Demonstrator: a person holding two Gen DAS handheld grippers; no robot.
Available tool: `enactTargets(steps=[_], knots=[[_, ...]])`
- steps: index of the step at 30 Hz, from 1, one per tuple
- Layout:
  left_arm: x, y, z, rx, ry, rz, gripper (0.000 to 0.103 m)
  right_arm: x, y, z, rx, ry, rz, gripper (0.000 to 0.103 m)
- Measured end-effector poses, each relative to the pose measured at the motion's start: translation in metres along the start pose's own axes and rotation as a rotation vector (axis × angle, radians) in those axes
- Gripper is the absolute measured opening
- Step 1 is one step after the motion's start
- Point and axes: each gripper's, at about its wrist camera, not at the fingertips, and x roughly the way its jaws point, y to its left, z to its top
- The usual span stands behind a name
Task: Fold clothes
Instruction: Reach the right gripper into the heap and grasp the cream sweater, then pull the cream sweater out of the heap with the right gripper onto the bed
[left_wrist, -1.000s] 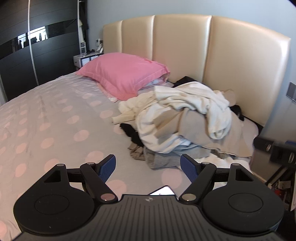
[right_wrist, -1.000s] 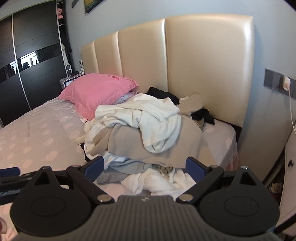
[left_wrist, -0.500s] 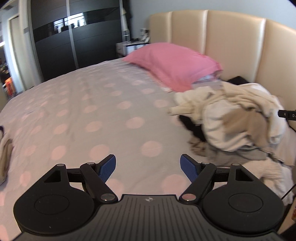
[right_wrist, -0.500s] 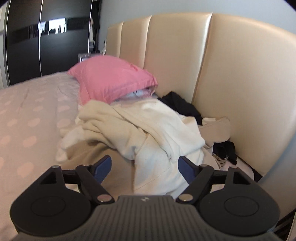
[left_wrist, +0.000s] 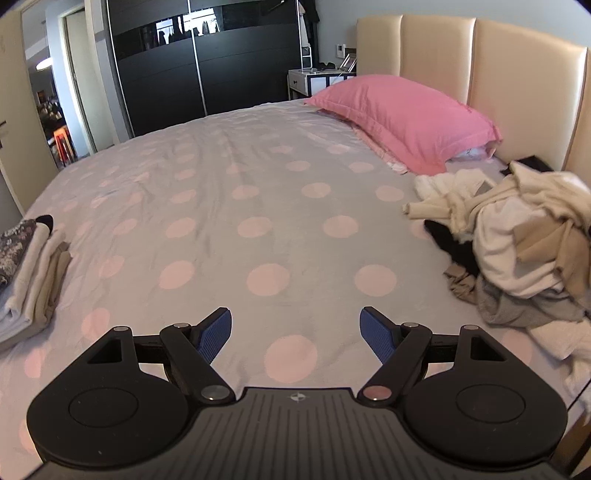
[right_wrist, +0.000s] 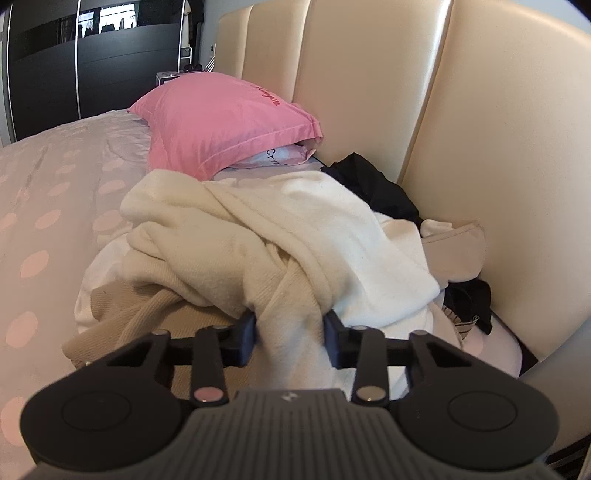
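**Right gripper pinching the cream garment on the pile; left gripper wide over bare sheet**

My right gripper (right_wrist: 290, 332) has its two fingers pressed in on a bunched fold of the cream knitted garment (right_wrist: 280, 236), which lies on top of the heap of unfolded clothes (left_wrist: 517, 236). The cloth fills the gap between the fingers, so I read it as gripped. Under the cream piece I see a beige garment (right_wrist: 122, 314), and behind it a black garment (right_wrist: 373, 184) lies against the padded cream headboard (right_wrist: 480, 147). The heap sits at the head of the bed, just beside the pink pillow (right_wrist: 221, 122).

My left gripper (left_wrist: 295, 334) hangs with its blue-padded fingers (left_wrist: 214, 336) spread wide apart, nothing between them, above the grey sheet with pink dots (left_wrist: 258, 206). From this camera the heap lies to the right. A small stack of folded clothes (left_wrist: 29, 269) rests at the left edge of the bed, well apart from the heap. Beyond the bed stands a black sliding wardrobe (left_wrist: 207, 62).
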Motion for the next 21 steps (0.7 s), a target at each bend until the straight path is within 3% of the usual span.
enactTargets(steps=[5, 10, 15, 18, 21], knots=[[-0.041, -0.001, 0.012, -0.021, -0.078, -0.063, 0.076, -0.051, 0.003, 0.022, 0.002, -0.083, 0.019, 0.029], [-0.084, 0.0, 0.025, -0.068, -0.144, -0.145, 0.076, -0.122, 0.031, 0.046, -0.051, -0.187, 0.133, 0.028], [-0.134, 0.001, 0.038, -0.111, -0.22, -0.257, 0.076, -0.202, 0.082, 0.066, -0.102, -0.291, 0.315, 0.026], [-0.164, 0.012, 0.04, -0.14, -0.27, -0.274, 0.076, -0.246, 0.114, 0.068, -0.145, -0.339, 0.442, 0.012], [-0.183, 0.025, 0.037, -0.148, -0.299, -0.245, 0.077, -0.28, 0.142, 0.065, -0.161, -0.348, 0.569, 0.012]])
